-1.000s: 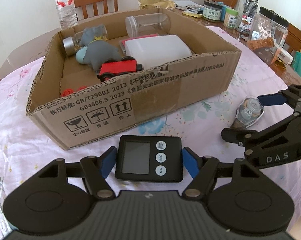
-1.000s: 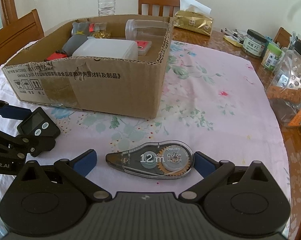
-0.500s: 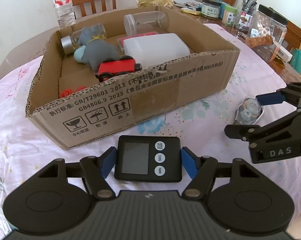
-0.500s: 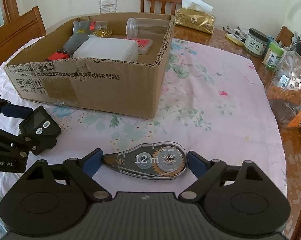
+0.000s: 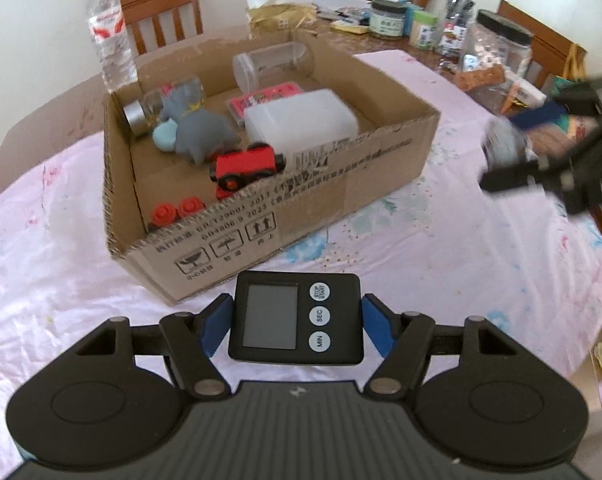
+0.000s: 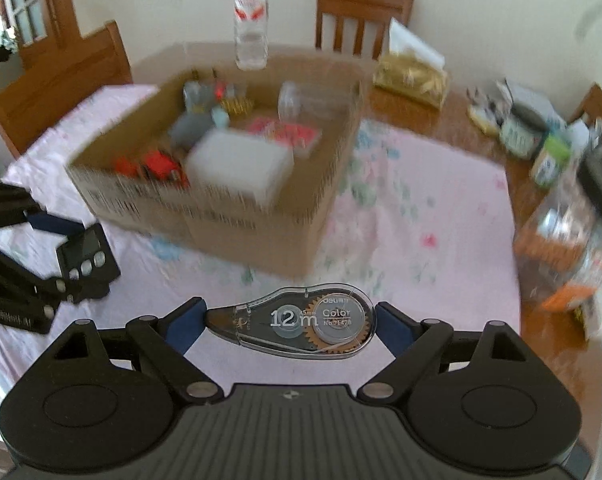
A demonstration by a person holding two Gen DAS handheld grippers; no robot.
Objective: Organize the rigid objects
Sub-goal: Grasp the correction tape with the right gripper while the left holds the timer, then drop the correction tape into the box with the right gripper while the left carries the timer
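A: Lower centre of the left wrist view: left gripper (image 5: 297, 322) clamps the black square digital timer (image 5: 295, 317), pads on both sides. A sec ago it sat lower, near the cloth; now it's raised w/ the open brown cardboard box (image 5: 321, 196) further below.

B: So both are carrying to the box, I'd say. Right side?

A: Lower centre of the right wrist view: right gripper (image 6: 291, 324) pinches the clear teardrop correction-tape dispenser (image 6: 297, 322) end to end, also lifted; bkgd blurred.

Timer (image 5: 295, 319) before box (image 5: 285, 208), bottle (image 5: 111, 44) behind.
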